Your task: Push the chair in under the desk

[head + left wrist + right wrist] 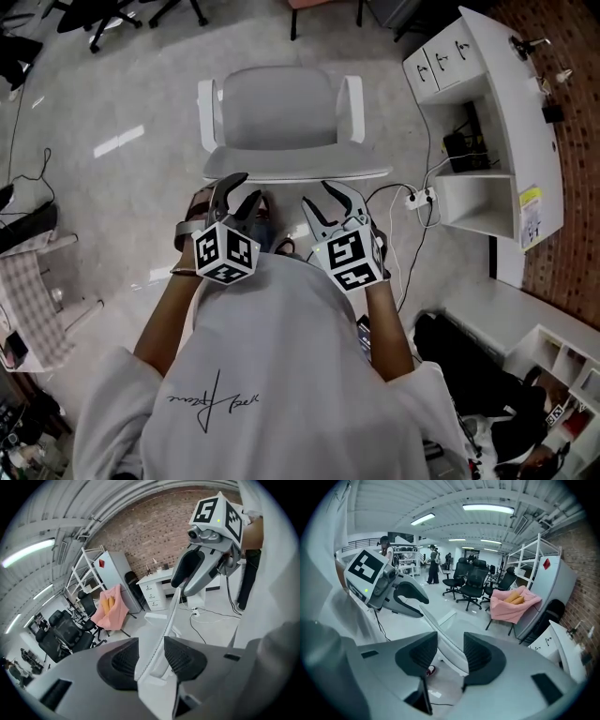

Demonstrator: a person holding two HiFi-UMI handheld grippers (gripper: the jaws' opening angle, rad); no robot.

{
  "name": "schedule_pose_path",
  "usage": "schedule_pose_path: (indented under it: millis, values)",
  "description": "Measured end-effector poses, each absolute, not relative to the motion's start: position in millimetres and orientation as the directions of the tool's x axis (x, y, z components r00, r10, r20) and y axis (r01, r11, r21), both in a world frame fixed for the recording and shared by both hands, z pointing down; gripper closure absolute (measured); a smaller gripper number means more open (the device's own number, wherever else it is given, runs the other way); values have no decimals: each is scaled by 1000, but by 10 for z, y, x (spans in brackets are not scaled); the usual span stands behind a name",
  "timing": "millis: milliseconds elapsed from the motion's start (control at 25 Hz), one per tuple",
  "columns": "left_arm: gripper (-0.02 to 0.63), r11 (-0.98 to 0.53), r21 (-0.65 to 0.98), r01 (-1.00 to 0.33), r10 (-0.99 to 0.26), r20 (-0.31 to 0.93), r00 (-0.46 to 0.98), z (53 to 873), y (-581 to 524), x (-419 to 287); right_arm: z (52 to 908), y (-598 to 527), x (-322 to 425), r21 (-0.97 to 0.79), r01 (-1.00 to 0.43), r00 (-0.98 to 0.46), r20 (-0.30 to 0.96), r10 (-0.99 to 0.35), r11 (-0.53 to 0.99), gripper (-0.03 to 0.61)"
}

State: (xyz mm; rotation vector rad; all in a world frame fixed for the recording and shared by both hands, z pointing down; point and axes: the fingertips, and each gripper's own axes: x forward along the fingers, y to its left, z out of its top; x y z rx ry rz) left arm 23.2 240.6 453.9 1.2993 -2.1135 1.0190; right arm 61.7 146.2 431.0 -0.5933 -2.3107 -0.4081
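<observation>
A grey chair [279, 108] with white armrests stands on the floor ahead of me, its backrest top edge [300, 174] nearest me. The white desk [497, 122] with drawers stands to the right, apart from the chair. My left gripper [236, 192] and right gripper [328, 197] hover side by side at the backrest edge, both open. In the left gripper view the thin backrest edge [161, 634] runs between the open jaws of the left gripper [151, 660], pads not pressing. The right gripper [450, 656] straddles the same edge [440, 637] with a gap.
A power strip [417, 197] and cables lie on the floor between chair and desk. A small table with checked cloth [33, 281] stands at the left. Black office chairs [471, 581], a pink-draped chair [513, 604] and people [433, 564] are farther back.
</observation>
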Motion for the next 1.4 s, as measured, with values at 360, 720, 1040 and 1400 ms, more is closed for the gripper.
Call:
schedule_pose_path:
  millis: [360, 720, 1040, 1400]
  values:
    - [462, 173, -243, -955, -581, 757, -298, 4759, 2481, 27, 4631, 1425, 388, 98, 593, -509, 815, 277, 799, 376]
    - [462, 54, -195, -979, -594, 782, -188, 4974, 2595, 14, 5004, 1164, 352, 185, 699, -382, 913, 141, 691, 362]
    - [483, 33, -192, -981, -564, 807, -177, 5126, 2640, -17, 5290, 896, 371, 206, 762, -309, 949, 66, 614, 403]
    - [482, 69, -132, -989, -577, 803, -148, 5133, 2701, -29, 5304, 954, 388, 198, 777, -311, 946, 91, 598, 414]
